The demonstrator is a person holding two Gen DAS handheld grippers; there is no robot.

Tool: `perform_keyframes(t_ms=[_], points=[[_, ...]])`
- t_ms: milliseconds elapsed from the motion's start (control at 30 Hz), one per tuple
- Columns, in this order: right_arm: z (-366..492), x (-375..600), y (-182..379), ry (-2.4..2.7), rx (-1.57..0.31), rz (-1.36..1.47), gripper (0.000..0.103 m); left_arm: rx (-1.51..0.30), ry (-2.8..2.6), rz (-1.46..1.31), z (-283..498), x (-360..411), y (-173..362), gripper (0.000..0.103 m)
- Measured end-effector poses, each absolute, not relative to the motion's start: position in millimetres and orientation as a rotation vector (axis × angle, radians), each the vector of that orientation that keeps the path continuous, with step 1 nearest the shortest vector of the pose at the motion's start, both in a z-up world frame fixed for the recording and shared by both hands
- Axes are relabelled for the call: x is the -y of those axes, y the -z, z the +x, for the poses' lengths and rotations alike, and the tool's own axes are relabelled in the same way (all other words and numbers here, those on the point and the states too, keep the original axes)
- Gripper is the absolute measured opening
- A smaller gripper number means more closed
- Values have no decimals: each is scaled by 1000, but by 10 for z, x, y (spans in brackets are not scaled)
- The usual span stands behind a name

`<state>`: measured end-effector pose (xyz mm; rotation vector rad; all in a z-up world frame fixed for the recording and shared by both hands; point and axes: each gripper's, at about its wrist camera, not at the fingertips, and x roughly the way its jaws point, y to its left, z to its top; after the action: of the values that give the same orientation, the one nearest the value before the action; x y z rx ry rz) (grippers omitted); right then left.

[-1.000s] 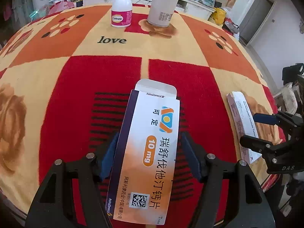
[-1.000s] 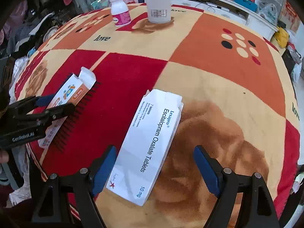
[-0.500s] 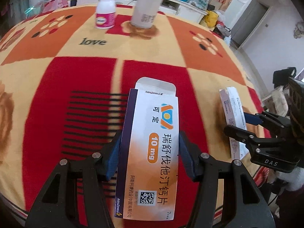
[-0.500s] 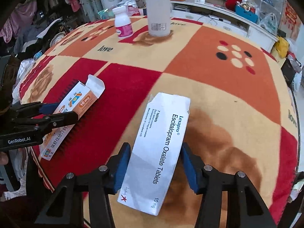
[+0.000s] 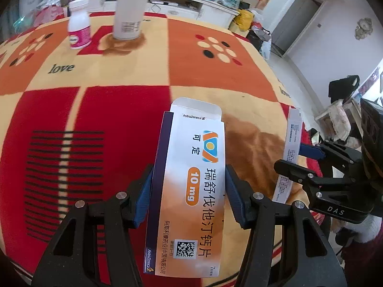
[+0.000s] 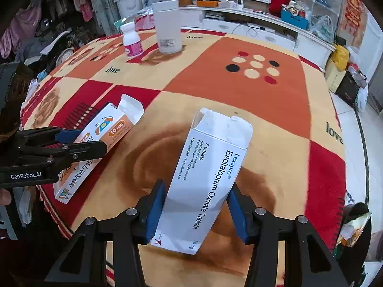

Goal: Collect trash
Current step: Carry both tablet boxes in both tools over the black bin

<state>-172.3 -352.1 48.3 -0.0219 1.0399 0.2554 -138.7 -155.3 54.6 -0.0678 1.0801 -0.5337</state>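
- The left gripper [image 5: 189,191] is clamped across the width of the orange-and-white AstraZeneca tablet carton [image 5: 191,186], blue pads pressed on its long sides. The carton's end flap stands open, which suggests it is empty and counts as trash.
- The right gripper [image 6: 196,208] is closed the same way on the white Lexapro tablet carton [image 6: 210,179], whose torn top end points away from the camera.
- Gripping each carton across its narrow width, near the lower end, probably suits jaws that could not span its length; it leaves most of the box sticking out forward.
- Both cartons are off the blanket-covered table [image 6: 275,110], tilted above its near edge, the orange one toward the near-left corner and the white one just to the right of it.
- At the far edge stand a pink-labelled pill bottle [image 5: 79,26] and a tall white bottle [image 5: 130,7], untouched.
- Compared with a second ago: both cartons lay flat on the blanket between parted pads, and the jaws have closed onto them since, the right pair from a much wider gap. Both boxes now ride higher, and the striped red square has slid to the left in the left wrist view.
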Motion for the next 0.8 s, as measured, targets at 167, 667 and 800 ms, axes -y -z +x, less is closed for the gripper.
perform_keyframes(t_ms=[167,667,800], points=[[-1674,3632,-423,-273,-1051,55,50,-1073,541,-43,-1425,1680,-553,55],[-1557,3425,-169,-246,-1092,49,49,-1091,515,-76,-1409,1576,-472,55],[-1638,3471,-287,-257,-1060,28,49,-1088,534,-82,-1425,1645,-506,55]])
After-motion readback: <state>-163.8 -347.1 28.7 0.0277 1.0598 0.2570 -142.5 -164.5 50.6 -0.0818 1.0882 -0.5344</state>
